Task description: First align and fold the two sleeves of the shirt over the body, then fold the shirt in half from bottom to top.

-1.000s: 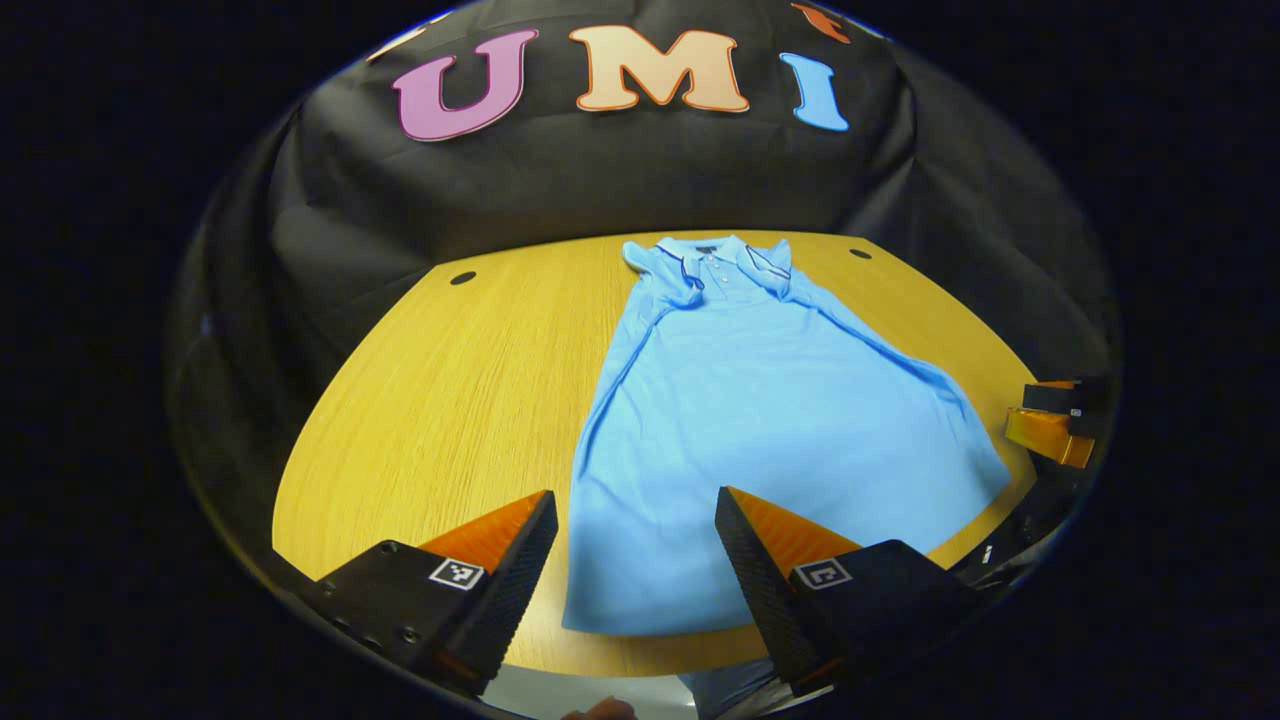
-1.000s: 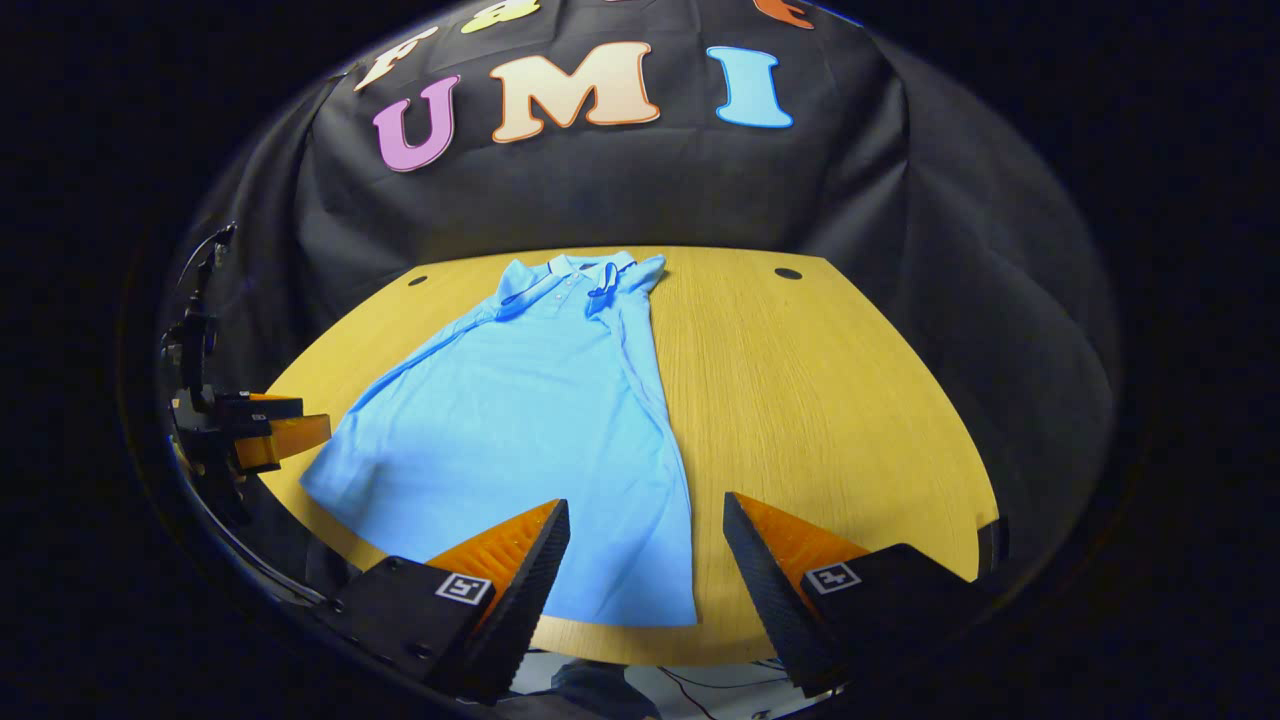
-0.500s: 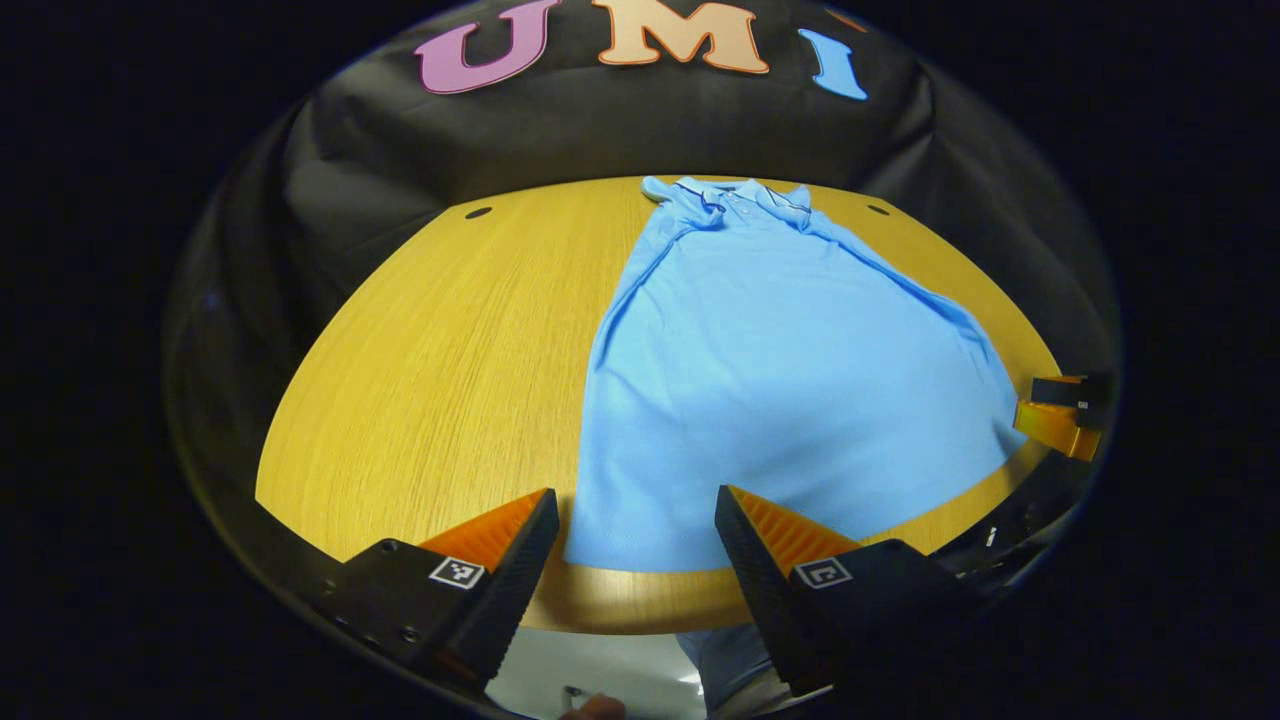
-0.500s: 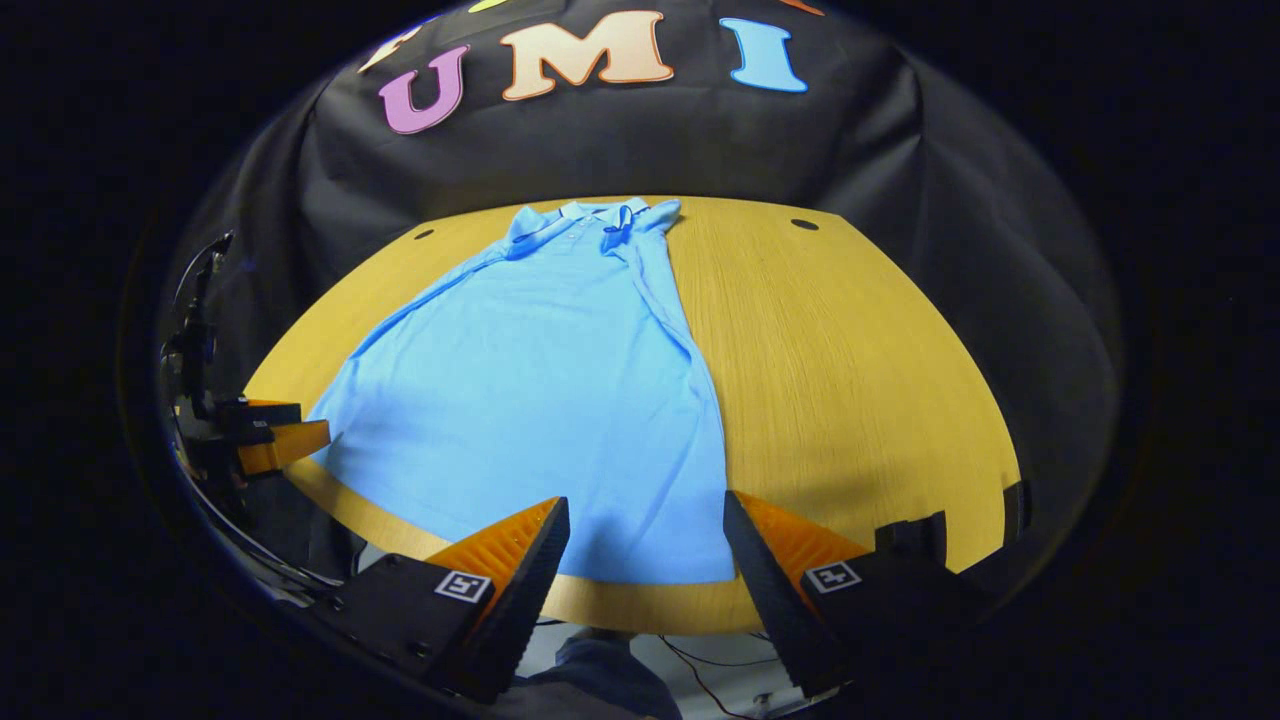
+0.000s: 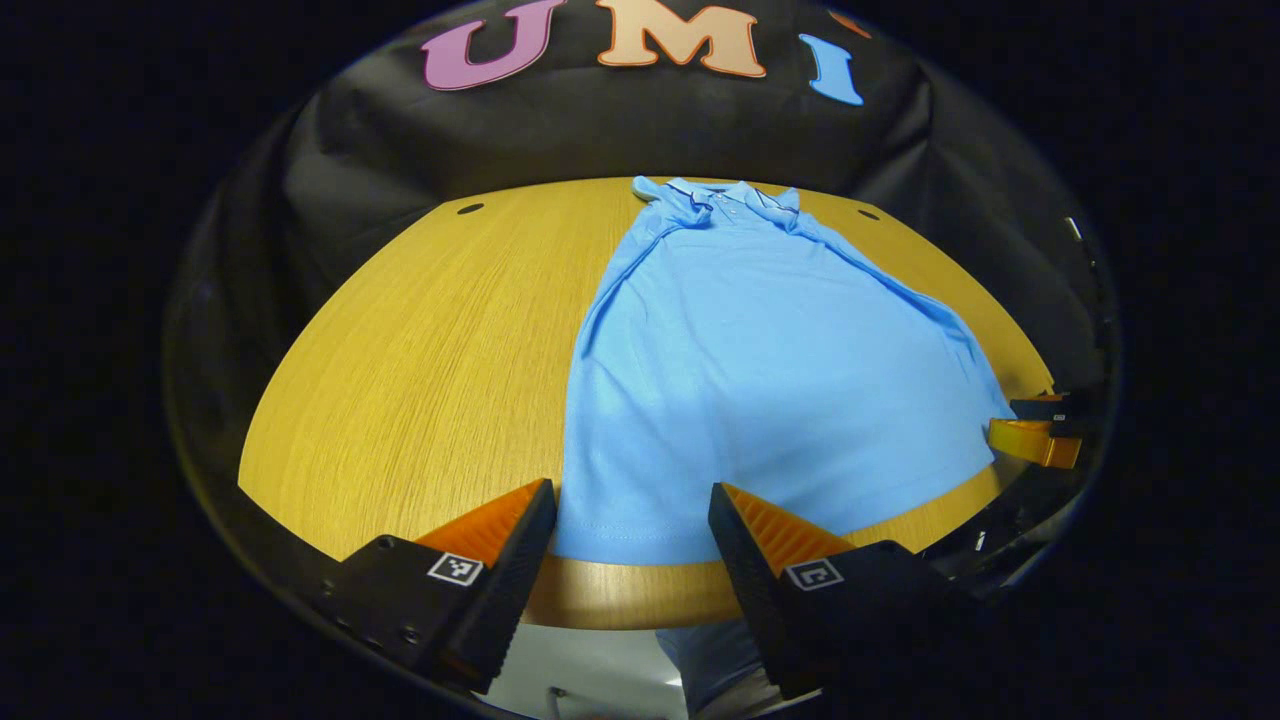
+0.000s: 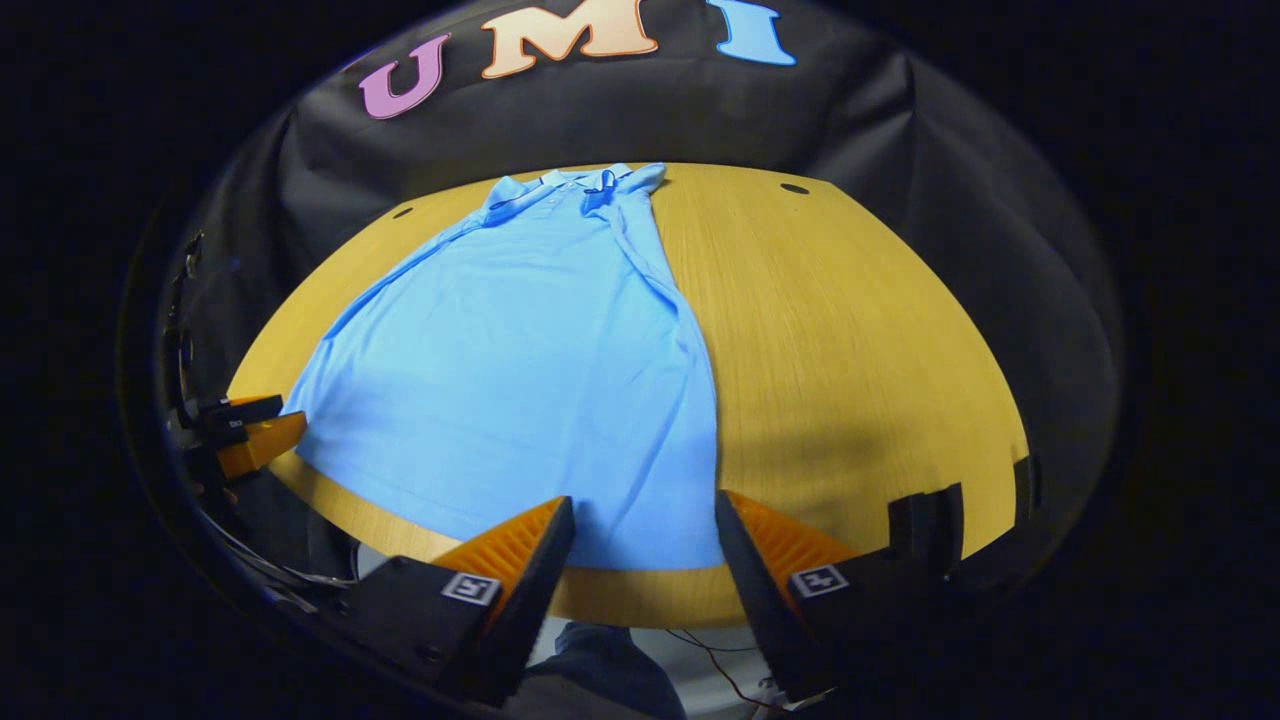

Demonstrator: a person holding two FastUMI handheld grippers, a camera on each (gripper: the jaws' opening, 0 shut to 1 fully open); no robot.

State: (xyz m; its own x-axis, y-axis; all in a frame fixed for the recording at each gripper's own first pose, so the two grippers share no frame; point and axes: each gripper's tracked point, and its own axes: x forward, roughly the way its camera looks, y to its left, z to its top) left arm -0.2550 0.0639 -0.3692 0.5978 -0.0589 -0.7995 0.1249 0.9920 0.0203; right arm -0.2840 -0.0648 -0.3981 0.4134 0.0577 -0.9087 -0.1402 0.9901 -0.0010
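A light blue polo shirt (image 5: 760, 370) lies flat on the wooden table (image 5: 420, 370), collar at the far side by the black cloth wall and hem at the near edge. Its fabric is a fine, smooth knit with a few shallow ripples; the collar (image 5: 735, 195) carries thin dark trim and a short button placket. Both sleeves are already laid in along the long sides, forming narrow raised folds, so the garment reads as a long strip, wider toward the hem. The tabletop has a yellow-brown grain running lengthwise, a rounded front edge and small dark round holes (image 5: 469, 209) near the far corners.

The left gripper (image 5: 632, 520) hangs low over the near table edge, aimed along the shirt, its ribbed wedge-shaped fingers spread apart around the hem's left corner — nothing is held between them. The right gripper (image 6: 645, 530) sits likewise at the hem's right corner, fingers spread wide and holding nothing. In the right gripper view the left gripper appears at the far left, just beside the hem; in the left gripper view the right gripper (image 5: 1040, 432) shows at the far right edge.
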